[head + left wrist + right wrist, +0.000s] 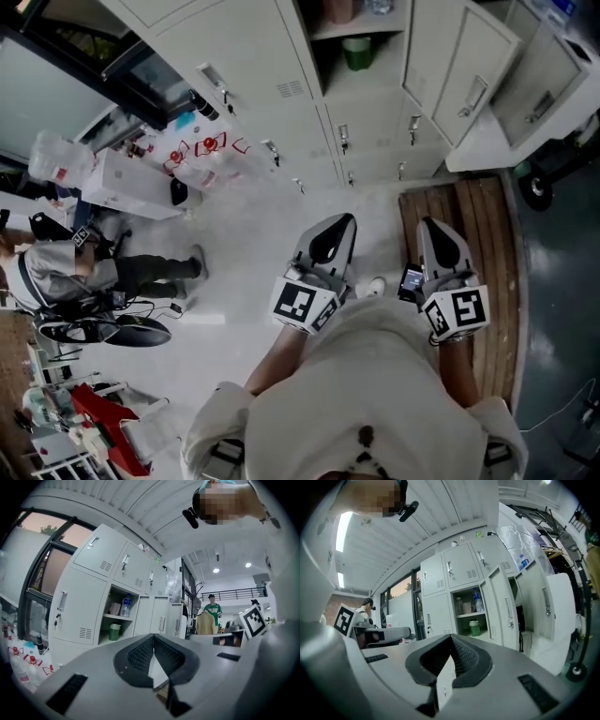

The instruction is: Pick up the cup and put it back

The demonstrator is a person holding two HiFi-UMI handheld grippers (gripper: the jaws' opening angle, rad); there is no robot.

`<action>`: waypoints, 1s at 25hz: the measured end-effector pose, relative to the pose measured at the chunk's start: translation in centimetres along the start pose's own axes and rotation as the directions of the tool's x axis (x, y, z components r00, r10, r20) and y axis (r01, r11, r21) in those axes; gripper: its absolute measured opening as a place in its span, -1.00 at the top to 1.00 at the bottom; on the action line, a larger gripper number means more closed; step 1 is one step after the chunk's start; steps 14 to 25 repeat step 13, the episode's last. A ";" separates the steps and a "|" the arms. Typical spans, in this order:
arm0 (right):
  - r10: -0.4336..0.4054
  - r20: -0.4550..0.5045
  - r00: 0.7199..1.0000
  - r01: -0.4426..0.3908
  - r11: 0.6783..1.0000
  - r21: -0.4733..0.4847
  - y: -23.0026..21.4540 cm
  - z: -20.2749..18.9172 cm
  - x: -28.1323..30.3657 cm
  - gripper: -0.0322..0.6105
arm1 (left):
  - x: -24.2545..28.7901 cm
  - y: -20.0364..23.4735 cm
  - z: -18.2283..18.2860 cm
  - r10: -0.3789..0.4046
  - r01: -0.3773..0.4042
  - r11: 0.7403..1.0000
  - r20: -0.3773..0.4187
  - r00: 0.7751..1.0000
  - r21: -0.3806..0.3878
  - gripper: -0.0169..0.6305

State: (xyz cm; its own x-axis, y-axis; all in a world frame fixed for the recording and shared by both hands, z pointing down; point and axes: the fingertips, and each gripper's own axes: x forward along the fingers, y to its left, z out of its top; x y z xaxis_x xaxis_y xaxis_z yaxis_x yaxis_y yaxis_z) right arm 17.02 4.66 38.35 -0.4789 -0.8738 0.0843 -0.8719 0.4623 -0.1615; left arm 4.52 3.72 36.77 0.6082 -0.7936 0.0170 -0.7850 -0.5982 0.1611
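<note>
Both grippers are held side by side, level, pointing at a row of pale lockers. The left gripper has its jaws clenched: in its own view the ribbed pads meet at the tip with nothing between them. The right gripper is clenched too, its pads closed against each other and empty.

The green cup stands in the 1 open locker, on the floor of the space below the shelf. It is upright and well apart from both grippers. The left gripper view shows it at the same spot, and the head view shows it at the top of the frame. On the shelf above it stand a mug and a bottle, just beside each other.

A wooden platform lies on the floor below the right gripper, in front of the lockers. In the head view, 1 person sits at the left. Far back in the left gripper view, 1 person in a green shirt stands.
</note>
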 end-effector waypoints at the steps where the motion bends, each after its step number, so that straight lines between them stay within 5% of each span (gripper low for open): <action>1: 0.005 0.000 1.000 -0.005 1.000 -0.001 0.1 -0.2 -0.3 0.82 | -0.3 -0.1 -0.1 0.008 -0.008 1.000 -0.001 1.000 0.001 0.92; 25: 0.037 -0.003 0.999 -0.037 0.999 -0.007 1.1 -0.8 -1.8 0.82 | -1.8 -1.7 -0.3 0.016 -0.017 1.000 0.009 1.000 0.018 0.92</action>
